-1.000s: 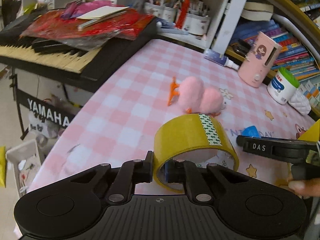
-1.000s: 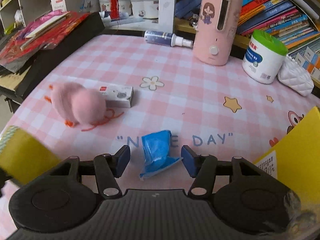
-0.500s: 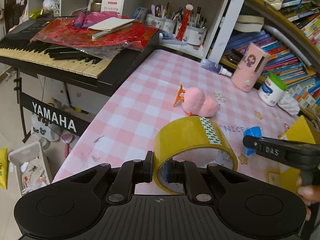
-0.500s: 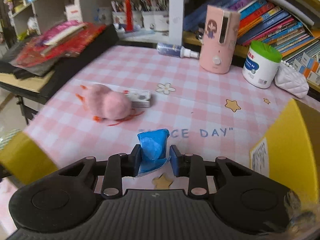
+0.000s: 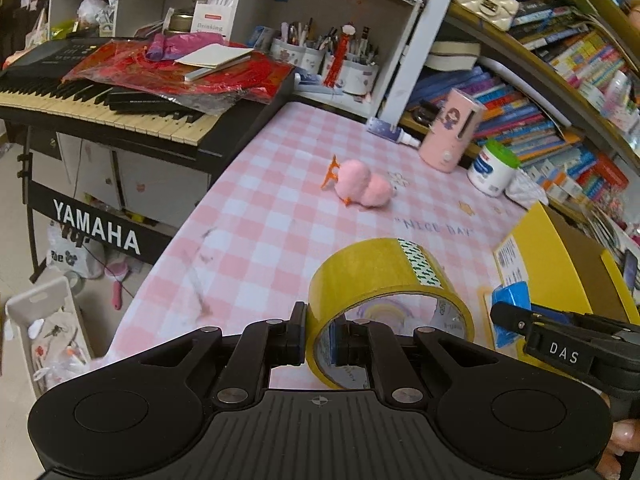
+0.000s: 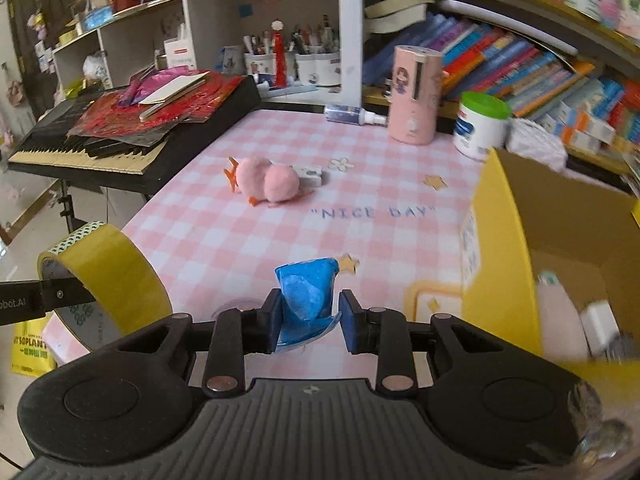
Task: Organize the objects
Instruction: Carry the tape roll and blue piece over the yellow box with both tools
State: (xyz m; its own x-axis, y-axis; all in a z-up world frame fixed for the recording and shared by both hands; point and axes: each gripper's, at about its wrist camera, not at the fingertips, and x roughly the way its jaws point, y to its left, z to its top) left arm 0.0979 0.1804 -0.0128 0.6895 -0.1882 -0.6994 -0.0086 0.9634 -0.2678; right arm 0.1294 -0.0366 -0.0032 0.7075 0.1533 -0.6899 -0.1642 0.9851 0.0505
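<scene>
My left gripper [image 5: 320, 334] is shut on the wall of a yellow tape roll [image 5: 372, 276] and holds it above the pink checked table [image 5: 260, 224]. The roll also shows at the left of the right wrist view [image 6: 116, 276]. My right gripper [image 6: 309, 322] is shut on a blue packet [image 6: 310, 294], lifted off the table beside an open yellow cardboard box [image 6: 504, 264]. The packet also shows in the left wrist view [image 5: 510, 300]. A pink plush toy [image 6: 268, 180] lies mid-table with a small white box [image 6: 310, 173] behind it.
A pink dispenser [image 6: 416, 96], a spray bottle [image 6: 352, 114] and a green-lidded tub [image 6: 480, 126] stand at the table's back. A Yamaha keyboard [image 5: 100, 100] piled with red wrapping borders the table's left. Bookshelves run along the right. The box holds some items.
My right gripper shut on the blue packet and lifted it toward the yellow box. My left gripper rose and pulled back with the tape roll.
</scene>
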